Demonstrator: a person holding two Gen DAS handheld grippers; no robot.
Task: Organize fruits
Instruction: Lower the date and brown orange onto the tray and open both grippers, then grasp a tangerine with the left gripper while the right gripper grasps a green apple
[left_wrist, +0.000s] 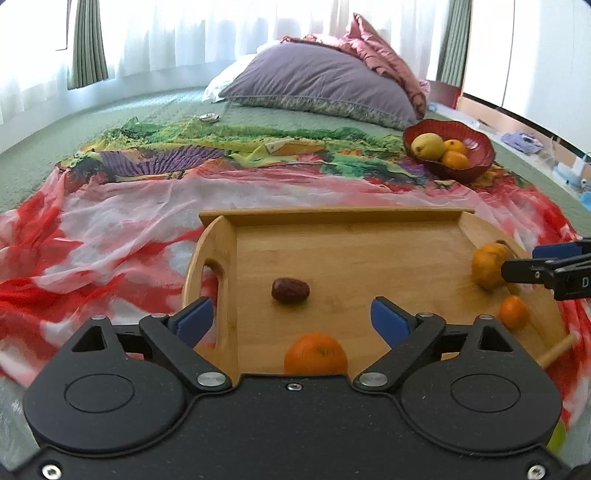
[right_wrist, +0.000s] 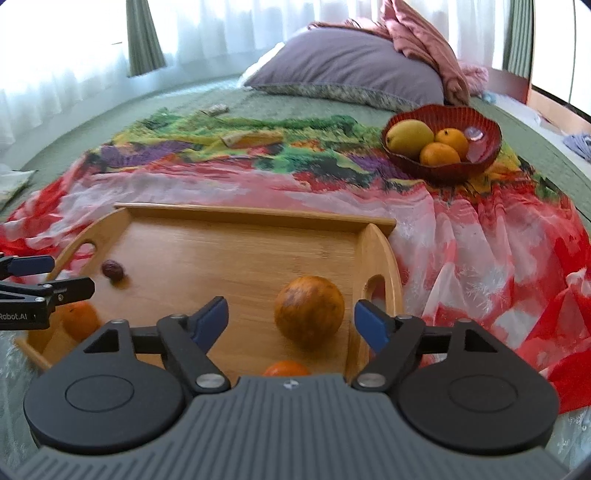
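Fruits are split between two places: a pear (right_wrist: 408, 136) and two oranges (right_wrist: 441, 154) already sit in the red bowl (right_wrist: 484, 120) on the far right of the bed (right_wrist: 110, 125), while four pieces remain on the wooden tray (right_wrist: 221, 254) in front. Remaining are a date (left_wrist: 290, 290), a near orange (left_wrist: 316, 354), a large russet orange (right_wrist: 309, 312) and a small orange (left_wrist: 514, 312). Judged roughly under half done. Left claw (left_wrist: 291, 317) is spread wide and empty, hovering just above the near orange. Right claw (right_wrist: 290, 321) is likewise spread and empty, with the large orange between its fingers but not gripped. Tray has raised rims on its far and handle sides, so fruit must be lifted over them. Open scarf (right_wrist: 461, 240) between tray and bowl gives a free path; soft bedding may let the bowl tip.
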